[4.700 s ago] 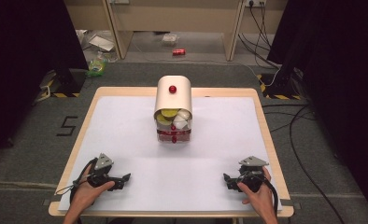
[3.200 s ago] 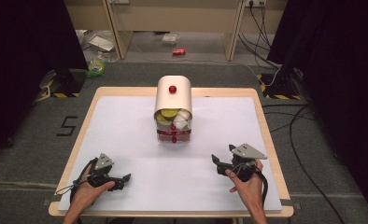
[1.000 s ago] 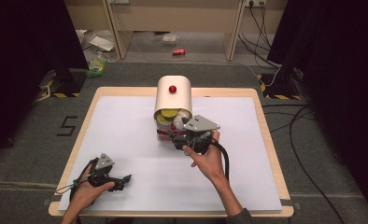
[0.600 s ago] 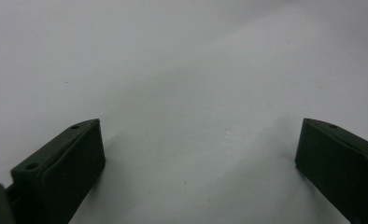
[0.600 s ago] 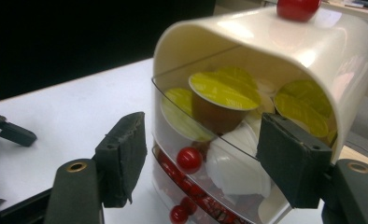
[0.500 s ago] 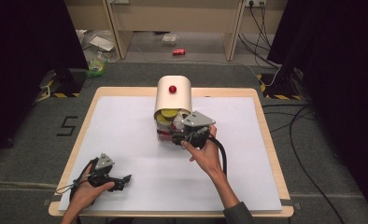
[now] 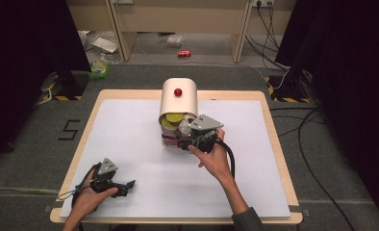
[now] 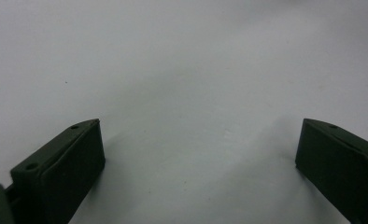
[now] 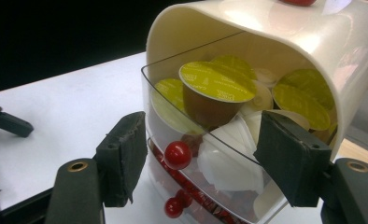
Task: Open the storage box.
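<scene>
A cream capsule holder (image 7: 178, 103) with a red knob (image 7: 178, 92) on top stands at the table's middle back. In the right gripper view its clear drawer (image 9: 229, 154) holds several capsules with yellow-green lids (image 9: 217, 81); a small red drawer knob (image 9: 178, 155) sticks out in front. My right gripper (image 7: 183, 143) (image 9: 203, 158) is at the drawer front. Its jaws have just been closing; the knob and drawer corner lie between them, untouched. My left gripper (image 7: 128, 185) (image 8: 201, 154) rests open on the white table near the front left, nothing between its fingers.
A second red knob (image 9: 173, 207) sits lower on a drawer of dark red contents. The white table top (image 7: 130, 125) has a wooden rim. Cables (image 7: 317, 120) lie on the floor at the right, and a red can (image 7: 184, 53) lies beyond the table.
My right gripper came from the table's front right edge up to the holder's front and, within the last second, edged slightly closer to it. The left gripper has stayed put.
</scene>
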The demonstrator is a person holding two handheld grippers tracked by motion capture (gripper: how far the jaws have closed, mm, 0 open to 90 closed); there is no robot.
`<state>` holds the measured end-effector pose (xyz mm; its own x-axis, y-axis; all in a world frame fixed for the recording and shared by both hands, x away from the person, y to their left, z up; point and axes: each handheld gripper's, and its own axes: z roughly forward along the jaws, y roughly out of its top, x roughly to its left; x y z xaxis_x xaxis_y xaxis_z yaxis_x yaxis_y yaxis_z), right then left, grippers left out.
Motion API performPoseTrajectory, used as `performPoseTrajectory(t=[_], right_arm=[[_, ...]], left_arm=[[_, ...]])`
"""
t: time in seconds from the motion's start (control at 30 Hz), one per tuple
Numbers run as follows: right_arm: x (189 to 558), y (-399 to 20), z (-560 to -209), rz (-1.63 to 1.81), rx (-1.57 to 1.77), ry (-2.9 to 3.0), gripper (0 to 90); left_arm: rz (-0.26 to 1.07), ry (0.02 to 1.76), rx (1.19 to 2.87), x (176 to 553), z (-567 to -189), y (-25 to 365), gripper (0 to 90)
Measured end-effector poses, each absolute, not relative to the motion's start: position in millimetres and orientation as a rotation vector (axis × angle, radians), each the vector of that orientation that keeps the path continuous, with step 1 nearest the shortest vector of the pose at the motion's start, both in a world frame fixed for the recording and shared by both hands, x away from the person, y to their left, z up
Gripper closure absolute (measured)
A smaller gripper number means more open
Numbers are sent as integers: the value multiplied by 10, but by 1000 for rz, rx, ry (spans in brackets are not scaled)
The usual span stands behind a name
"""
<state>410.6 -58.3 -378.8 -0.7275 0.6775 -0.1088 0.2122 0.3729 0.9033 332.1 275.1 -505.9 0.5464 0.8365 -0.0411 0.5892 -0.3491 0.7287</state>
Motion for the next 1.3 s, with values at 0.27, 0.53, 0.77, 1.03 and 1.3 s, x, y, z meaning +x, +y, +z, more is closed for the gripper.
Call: performPoseTrajectory(t=[0.27,0.53,0.77,1.03,1.3], right_arm=[[4034,-595,-3772,1317,765,2195,357],[3944,-610,-3768,1300,747,2217,375],[3870,-618,-3777,1288,730,2222,391],[3747,-637,-3783,1273,707,2254,402],[3665,-641,-3801,1267,703,2256,406]], left_arm=[[446,1146,2070,3320,-5059,2750,8],[446,1145,2071,3320,-5059,2751,8],[447,1144,2071,3319,-5059,2751,8],[447,1145,2071,3319,-5059,2751,8],[449,1144,2072,3318,-5059,2750,8]])
